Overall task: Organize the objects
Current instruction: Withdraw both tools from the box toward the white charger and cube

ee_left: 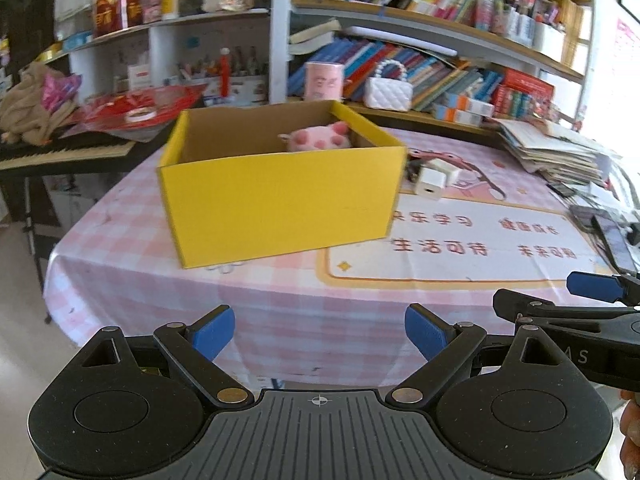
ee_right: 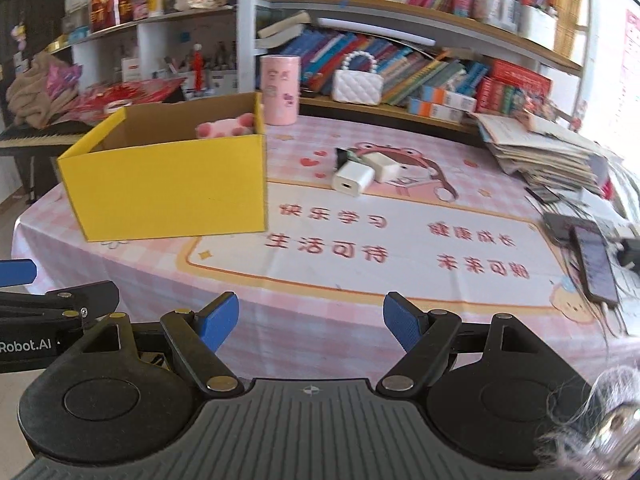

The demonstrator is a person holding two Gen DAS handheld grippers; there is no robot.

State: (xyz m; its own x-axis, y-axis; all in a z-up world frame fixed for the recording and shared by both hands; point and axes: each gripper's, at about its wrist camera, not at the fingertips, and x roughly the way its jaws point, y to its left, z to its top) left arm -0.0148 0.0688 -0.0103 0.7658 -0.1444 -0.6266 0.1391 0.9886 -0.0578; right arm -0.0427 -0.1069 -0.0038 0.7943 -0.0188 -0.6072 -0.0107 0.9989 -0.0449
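crowded bookshelves [ee_right: 400, 40] rise behind a table [ee_right: 360, 340] under a pink checked cloth. on it stands an open yellow box [ee_right: 168, 188] with a pink plush toy [ee_right: 226, 127] inside; white chargers [ee_right: 366, 172] lie just beside the box. left gripper [ee_left: 320, 332] and right gripper [ee_right: 310, 322] hover spread apart, holding nothing.

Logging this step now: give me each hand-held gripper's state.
Left hand-held gripper: open, holding nothing.
Right hand-held gripper: open, holding nothing.
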